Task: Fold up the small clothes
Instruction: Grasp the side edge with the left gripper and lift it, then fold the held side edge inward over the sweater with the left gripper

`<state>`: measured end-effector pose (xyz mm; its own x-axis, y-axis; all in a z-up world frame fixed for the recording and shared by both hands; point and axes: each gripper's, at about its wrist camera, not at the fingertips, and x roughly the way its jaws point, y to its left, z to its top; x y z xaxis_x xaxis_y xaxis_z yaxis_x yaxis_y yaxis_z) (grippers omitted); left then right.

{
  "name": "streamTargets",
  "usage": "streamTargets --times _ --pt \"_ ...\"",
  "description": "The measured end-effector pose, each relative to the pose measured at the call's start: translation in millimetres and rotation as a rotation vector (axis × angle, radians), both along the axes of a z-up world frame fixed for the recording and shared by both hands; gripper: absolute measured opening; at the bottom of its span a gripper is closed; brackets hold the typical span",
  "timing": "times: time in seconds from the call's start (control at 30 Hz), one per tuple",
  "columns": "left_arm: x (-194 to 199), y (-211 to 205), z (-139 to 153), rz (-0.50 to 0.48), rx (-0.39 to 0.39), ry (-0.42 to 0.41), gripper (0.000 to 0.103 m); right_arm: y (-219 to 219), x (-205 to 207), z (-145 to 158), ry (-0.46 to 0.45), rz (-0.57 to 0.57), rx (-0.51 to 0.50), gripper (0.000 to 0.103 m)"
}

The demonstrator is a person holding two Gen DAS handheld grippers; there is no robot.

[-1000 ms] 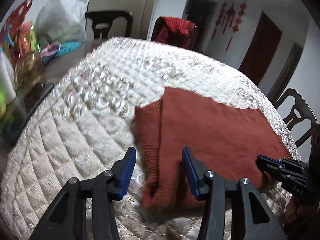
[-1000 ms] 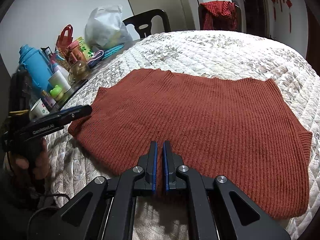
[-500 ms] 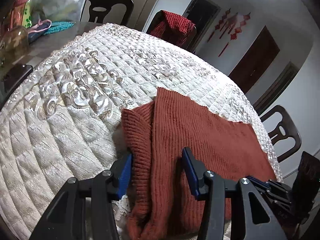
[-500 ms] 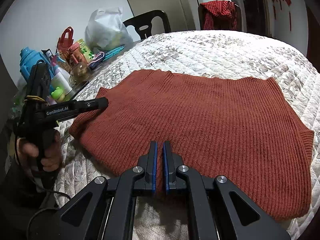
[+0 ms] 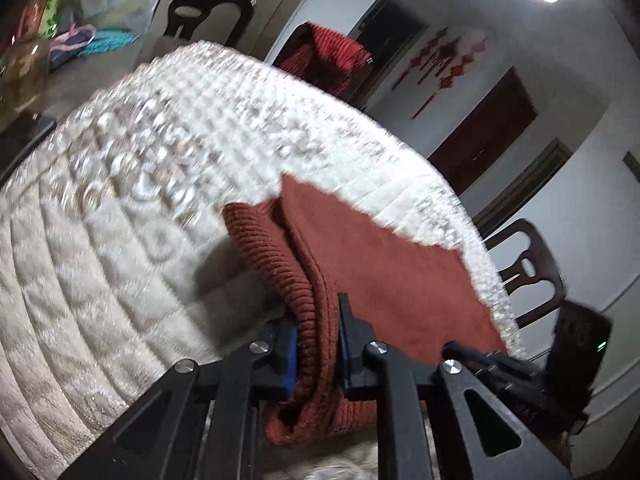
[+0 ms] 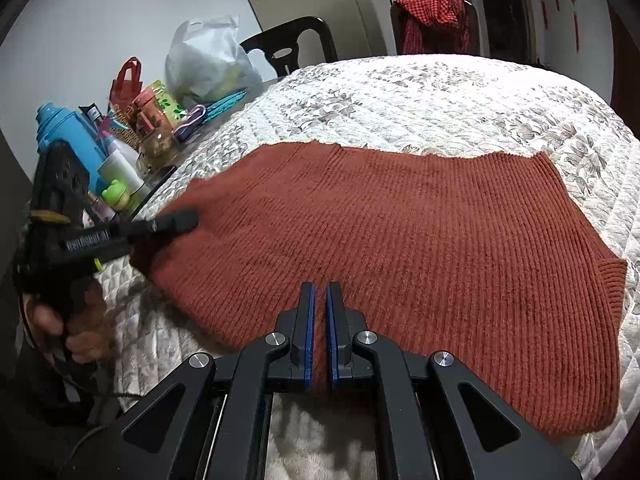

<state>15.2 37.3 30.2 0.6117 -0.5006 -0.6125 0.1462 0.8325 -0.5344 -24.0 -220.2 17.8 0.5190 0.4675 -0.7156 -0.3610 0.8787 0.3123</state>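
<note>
A rust-red ribbed knit sweater [image 6: 420,232] lies spread on the white quilted table cover [image 6: 420,96]. My right gripper [image 6: 319,304] is shut on the sweater's near hem at the middle. My left gripper [image 5: 318,320] is shut on the bunched left edge of the sweater [image 5: 380,272] and holds it slightly off the cover. The left gripper also shows in the right wrist view [image 6: 176,222] at the sweater's left edge. The right gripper shows dark at the lower right of the left wrist view [image 5: 472,354].
Bottles, a blue jug [image 6: 66,132], a jar and a white plastic bag [image 6: 208,60] crowd the table's left side. Dark chairs [image 5: 528,276] stand around the table; one holds a red checked cloth [image 6: 432,20].
My left gripper has shut on the sweater's left edge and lifted it; it was open around that edge before. The right gripper has stayed shut on the near hem.
</note>
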Motion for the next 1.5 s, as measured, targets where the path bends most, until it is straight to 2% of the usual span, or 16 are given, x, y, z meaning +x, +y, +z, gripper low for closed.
streamTargets --times 0.2,0.4,0.53,0.67,0.73,0.8,0.83,0.87,0.9,0.93,0.97,1.0,1.13,1.2,1.4,1.5 --pt "4.6 -19.5 40.8 -0.069 -0.06 -0.073 0.016 -26.8 -13.6 4.7 -0.014 -0.058 0.025 0.005" --pt "15.3 -73.9 68.3 -0.196 -0.068 -0.135 0.016 -65.3 -20.8 8.8 -0.026 -0.17 0.035 0.005" --pt "23.5 -120.9 61.2 -0.294 -0.051 -0.114 0.016 -87.3 -26.6 8.4 -0.022 -0.228 0.043 0.005" --pt "34.2 -164.1 31.2 -0.391 -0.03 -0.033 0.016 -101.1 -29.8 1.8 0.001 -0.253 0.06 0.005" --pt "37.0 -178.6 17.2 -0.429 -0.017 0.01 0.017 -106.6 -31.6 -2.1 0.014 -0.252 0.081 0.005" --pt "34.4 -184.6 13.2 -0.455 -0.017 0.018 0.02 -109.1 -31.9 -4.5 0.026 -0.248 0.109 0.006" --pt "31.5 -184.0 16.7 -0.465 -0.023 0.005 0.023 -109.7 -31.8 -4.5 0.028 -0.243 0.119 0.008" --pt "28.6 -182.0 23.0 -0.474 -0.037 -0.013 0.031 -110.2 -31.8 -4.1 0.028 -0.234 0.134 0.014" --pt "26.4 -178.7 29.8 -0.48 -0.057 -0.033 0.033 -110.7 -34.0 -5.1 0.028 -0.226 0.15 0.024" --pt "24.2 -174.8 36.3 -0.481 -0.068 -0.055 0.033 -110.9 -33.9 -5.1 0.032 -0.212 0.174 0.031" --pt "21.7 -170.6 43.6 -0.472 -0.069 -0.083 0.034 -110.5 -33.6 -5.2 0.037 -0.189 0.211 0.043" --pt "20.4 -165.4 49.6 -0.457 -0.065 -0.105 0.035 -110.1 -33.2 -5.1 0.037 -0.175 0.232 0.05" --pt "22.8 -138.8 56.0 -0.37 -0.025 -0.135 0.035 -104.1 -33.4 -7.2 0.06 -0.104 0.3 0.051" --pt "25.6 -126.4 50.1 -0.327 -0.004 -0.121 0.035 -100.8 -32.1 -8.7 0.073 -0.079 0.34 0.051" --pt "28.5 -108.7 22.8 -0.268 0.027 -0.063 0.035 -98.3 -14.9 -3.4 0.097 -0.089 0.462 0.051" --pt "26.8 -105.2 16.8 -0.255 0.046 -0.061 0.035 -100.5 -0.1 -3.8 0.14 -0.123 0.504 0.051"
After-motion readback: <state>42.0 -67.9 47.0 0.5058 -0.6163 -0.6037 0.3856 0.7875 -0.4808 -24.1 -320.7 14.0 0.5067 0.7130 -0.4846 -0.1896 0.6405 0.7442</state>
